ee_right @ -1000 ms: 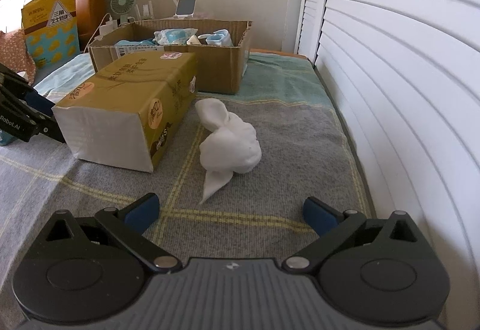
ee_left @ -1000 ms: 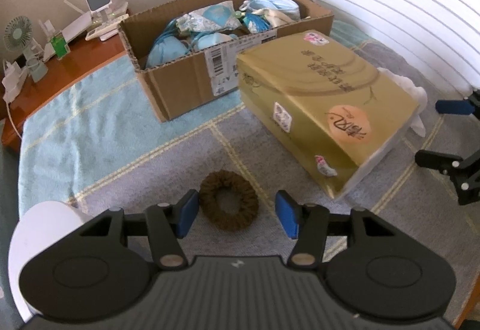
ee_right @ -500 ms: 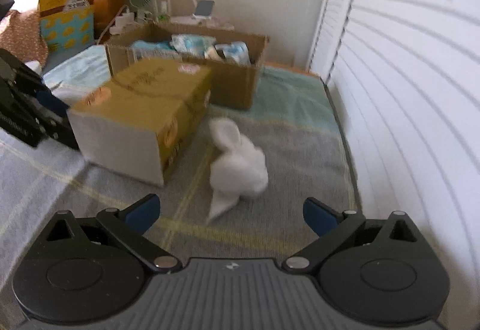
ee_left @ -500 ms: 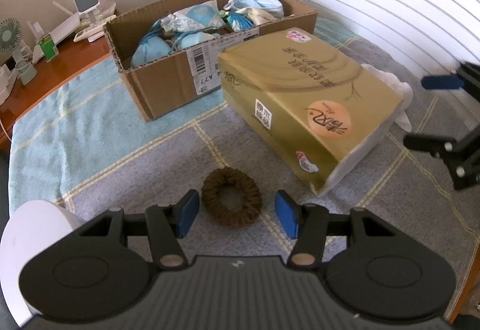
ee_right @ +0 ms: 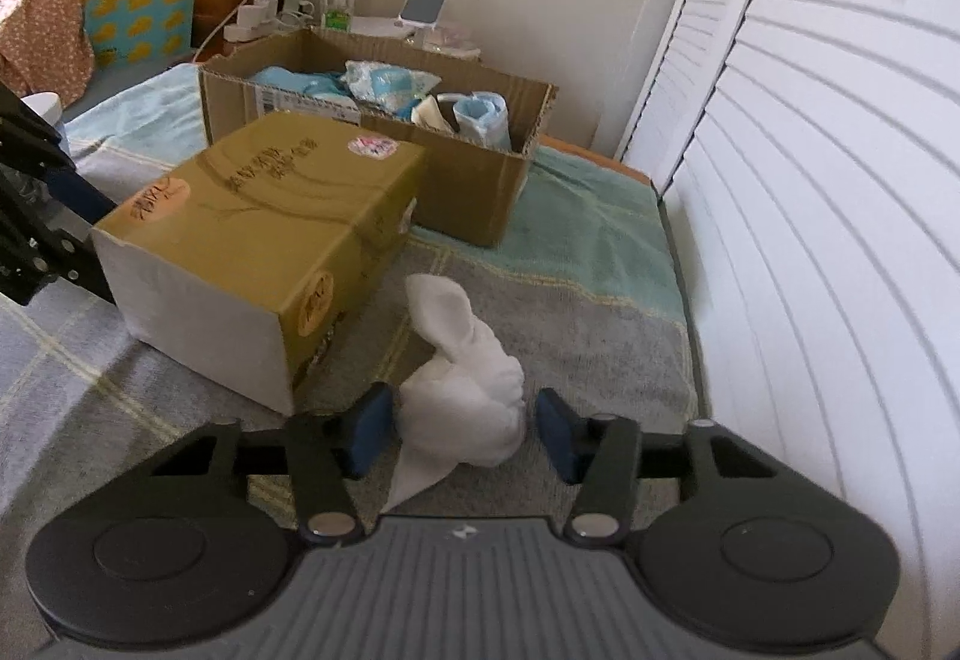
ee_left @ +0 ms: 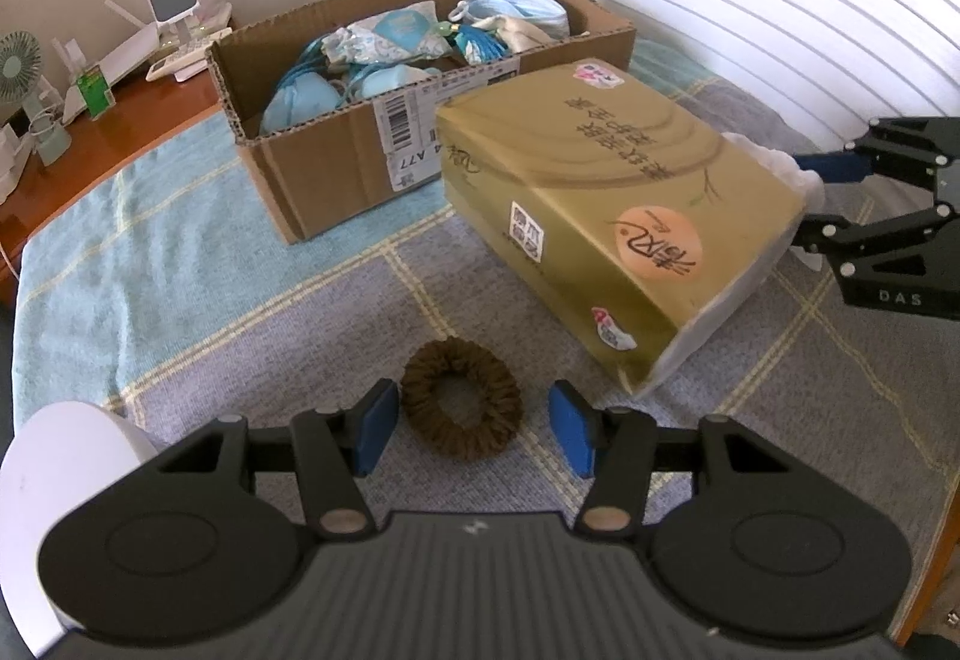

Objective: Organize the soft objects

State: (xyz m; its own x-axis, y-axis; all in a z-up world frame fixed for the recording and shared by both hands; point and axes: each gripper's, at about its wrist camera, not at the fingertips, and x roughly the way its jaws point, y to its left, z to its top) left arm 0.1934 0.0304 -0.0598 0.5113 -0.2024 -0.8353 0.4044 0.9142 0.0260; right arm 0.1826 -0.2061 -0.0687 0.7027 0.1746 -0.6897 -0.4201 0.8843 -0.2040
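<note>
— Between our right gripper's blue pads sits the white cloth, jaws just narrowed around it, not yet pinching, near the bed's shutter-side edge.

— And our left gripper?

— Half-open, jaws just eased in around the scrunchie, nothing held. Both look light and squashy; we'd pinch each across its bulk, then carry them to the box.
</note>
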